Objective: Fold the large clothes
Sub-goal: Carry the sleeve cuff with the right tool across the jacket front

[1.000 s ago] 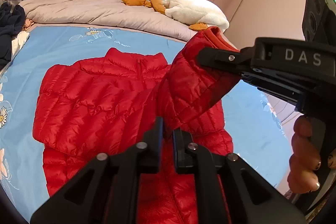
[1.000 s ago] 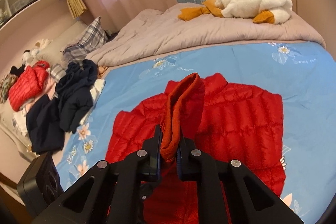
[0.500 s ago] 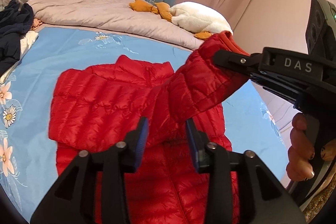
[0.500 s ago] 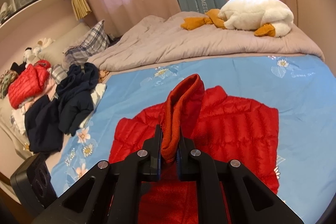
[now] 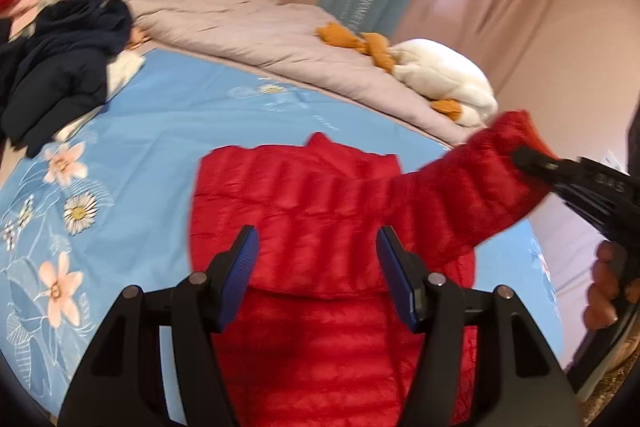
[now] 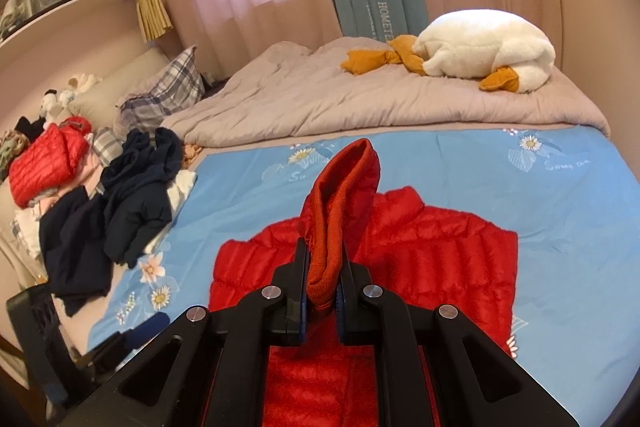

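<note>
A red puffer jacket [image 5: 320, 211] lies flat on the blue flowered sheet [image 5: 168, 131], collar toward the far side. My left gripper [image 5: 316, 259] is open and empty above the jacket's middle. My right gripper [image 6: 323, 287] is shut on the jacket's sleeve cuff [image 6: 332, 227] and holds the sleeve [image 5: 472, 195] lifted off the bed at the right. The right gripper also shows at the right edge of the left wrist view [image 5: 532, 159]. The jacket body shows below it in the right wrist view [image 6: 432, 259].
A grey duvet [image 6: 320, 99] and a white plush goose [image 6: 484, 47] lie at the far side. A pile of dark clothes [image 6: 132, 203] and another red jacket [image 6: 44, 163] sit at the left. Curtains hang behind the bed.
My left gripper let go of the sleeve, opened wide and drew back to the left. My right gripper kept hold of the cuff and kept the sleeve raised.
</note>
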